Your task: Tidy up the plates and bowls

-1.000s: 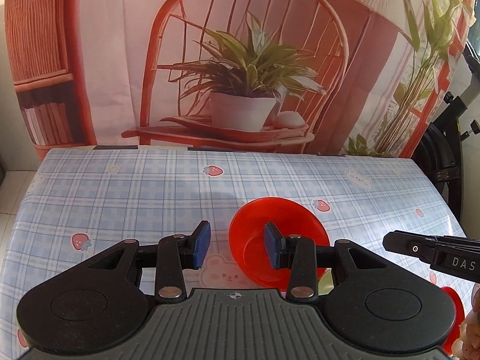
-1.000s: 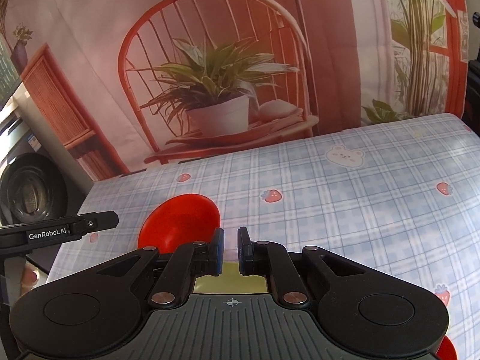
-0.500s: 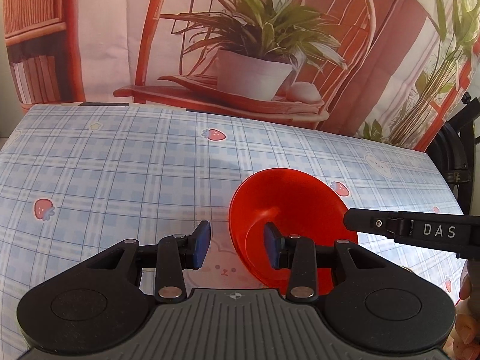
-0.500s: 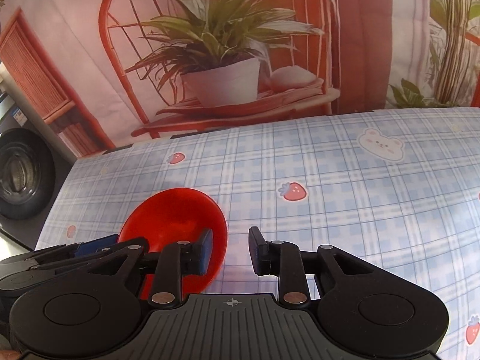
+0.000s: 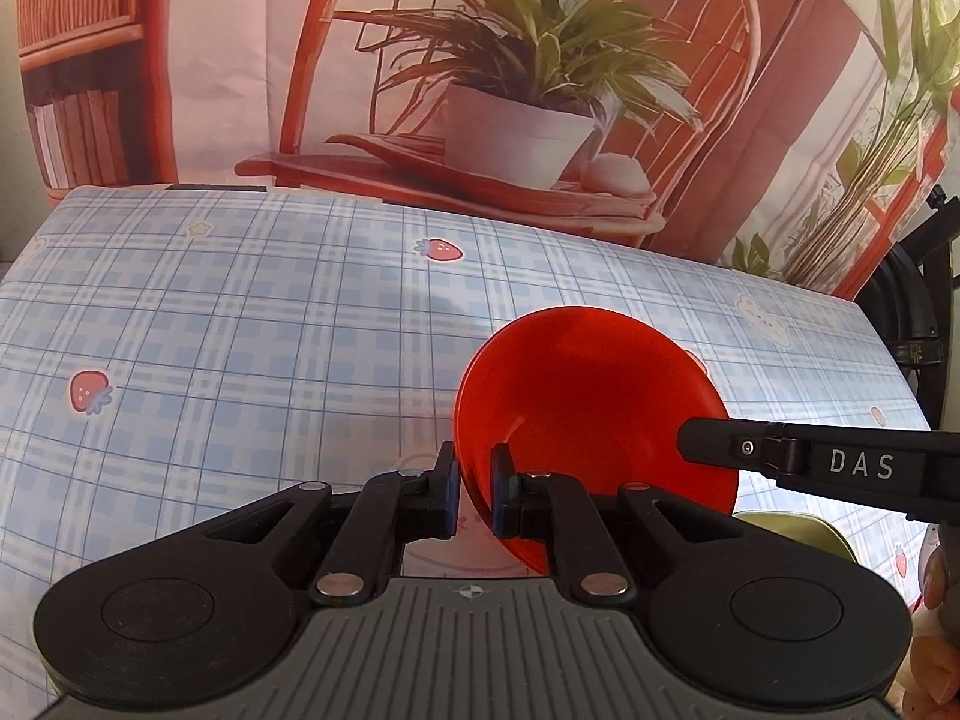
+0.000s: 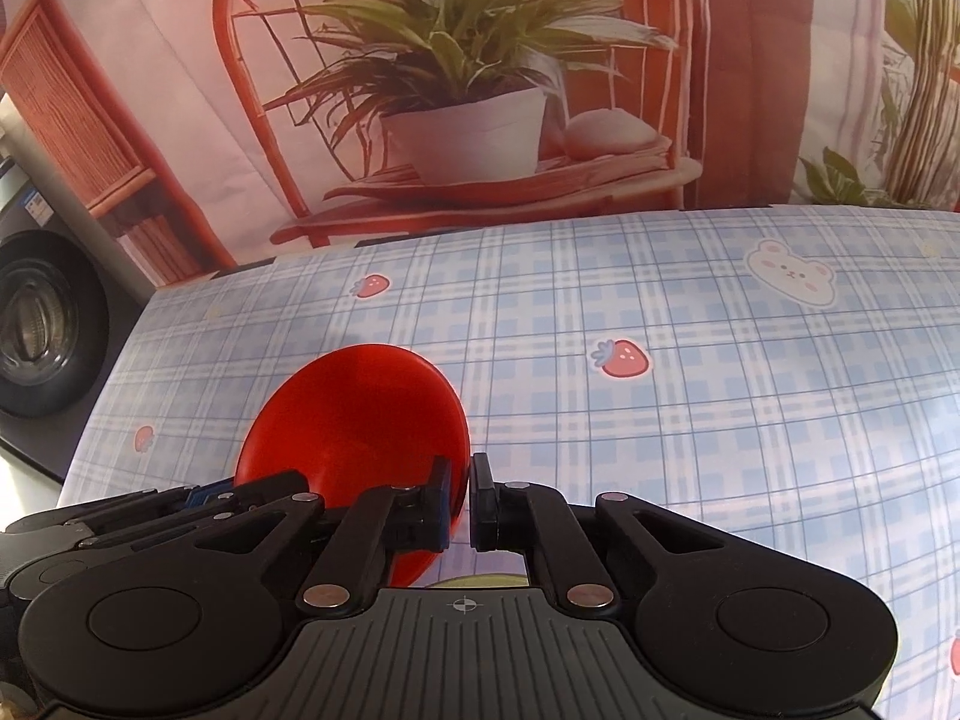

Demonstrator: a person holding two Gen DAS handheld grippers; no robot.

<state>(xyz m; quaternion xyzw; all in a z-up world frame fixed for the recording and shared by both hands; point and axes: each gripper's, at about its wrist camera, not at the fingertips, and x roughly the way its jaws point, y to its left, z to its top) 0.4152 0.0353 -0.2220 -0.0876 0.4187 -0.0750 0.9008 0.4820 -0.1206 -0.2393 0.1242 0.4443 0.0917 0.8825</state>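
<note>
red bowl (image 5: 591, 396): smooth glossy plastic | tablecloth (image 5: 240, 324): smooth, slightly shiny plaid | fingers (image 5: 447, 489): matt black

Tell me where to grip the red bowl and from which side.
Grip the red bowl by its thin rim, one finger inside and one outside. It tilts with its opening toward the cameras, so come from the near side. Left gripper and right gripper already pinch opposite rim edges.

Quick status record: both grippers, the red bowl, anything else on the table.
left gripper: shut on rim of the glossy red plastic bowl
right gripper: shut on the bowl's opposite rim
bowl: tilted
other item: olive-green dish, partly hidden near the bowl
surface: blue plaid tablecloth with strawberry prints
</note>
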